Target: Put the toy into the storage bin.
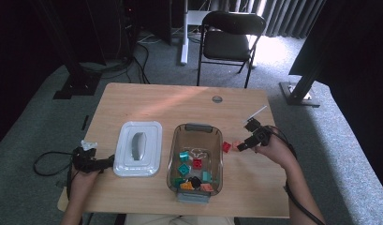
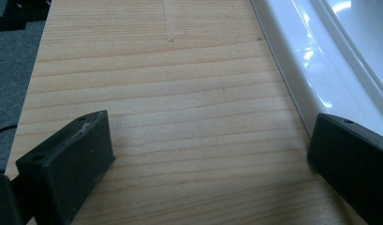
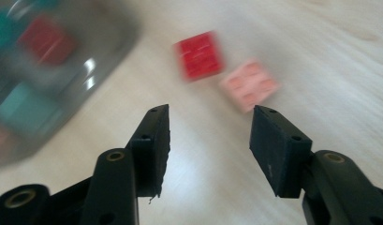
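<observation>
Just right of the clear bin, your right gripper hangs with its jaws partly apart and empty, pointing at the red block and pink block lying side by side on the table. Your left gripper rests wide open beside the white lid, holding nothing.

The left claw hovers over the pale wooden tabletop with its two black jaws spread wide and nothing between them. A glossy white lid lies along the right, its rim just beside the right jaw. Grey carpet borders the tabletop's left edge.
</observation>
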Demonstrator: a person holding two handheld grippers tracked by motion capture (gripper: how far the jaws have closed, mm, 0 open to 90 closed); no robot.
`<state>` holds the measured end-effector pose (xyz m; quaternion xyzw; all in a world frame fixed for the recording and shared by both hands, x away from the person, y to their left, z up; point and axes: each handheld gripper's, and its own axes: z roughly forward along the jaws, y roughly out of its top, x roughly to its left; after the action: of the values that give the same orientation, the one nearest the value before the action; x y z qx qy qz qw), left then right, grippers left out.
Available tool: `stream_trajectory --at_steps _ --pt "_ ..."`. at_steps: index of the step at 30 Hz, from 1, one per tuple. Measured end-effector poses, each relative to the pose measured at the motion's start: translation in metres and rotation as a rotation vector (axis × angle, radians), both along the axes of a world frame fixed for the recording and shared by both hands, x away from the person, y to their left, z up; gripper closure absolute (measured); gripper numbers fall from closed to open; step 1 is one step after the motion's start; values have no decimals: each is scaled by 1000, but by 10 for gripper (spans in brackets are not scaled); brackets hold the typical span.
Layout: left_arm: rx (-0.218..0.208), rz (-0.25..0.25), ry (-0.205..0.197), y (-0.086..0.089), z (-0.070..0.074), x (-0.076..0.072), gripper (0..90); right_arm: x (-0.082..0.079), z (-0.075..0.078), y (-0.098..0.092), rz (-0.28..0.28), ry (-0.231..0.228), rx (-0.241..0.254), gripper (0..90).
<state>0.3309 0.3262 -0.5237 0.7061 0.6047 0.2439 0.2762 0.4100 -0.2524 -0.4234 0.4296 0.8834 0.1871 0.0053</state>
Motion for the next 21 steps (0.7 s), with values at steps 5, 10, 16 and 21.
stream_trajectory --at_steps 5,10,16,21 --pt "0 0 0 0 0 0 8 19 -15 -2 -159 4 -4 463" --pt "-1 1 -1 0 0 0 8 31 -32 2 -264 17 -12 445" --pt "0 0 0 0 0 0 8 35 -47 8 -294 42 -31 433" --pt "0 0 0 0 0 0 8 36 -50 12 -290 41 -29 437"
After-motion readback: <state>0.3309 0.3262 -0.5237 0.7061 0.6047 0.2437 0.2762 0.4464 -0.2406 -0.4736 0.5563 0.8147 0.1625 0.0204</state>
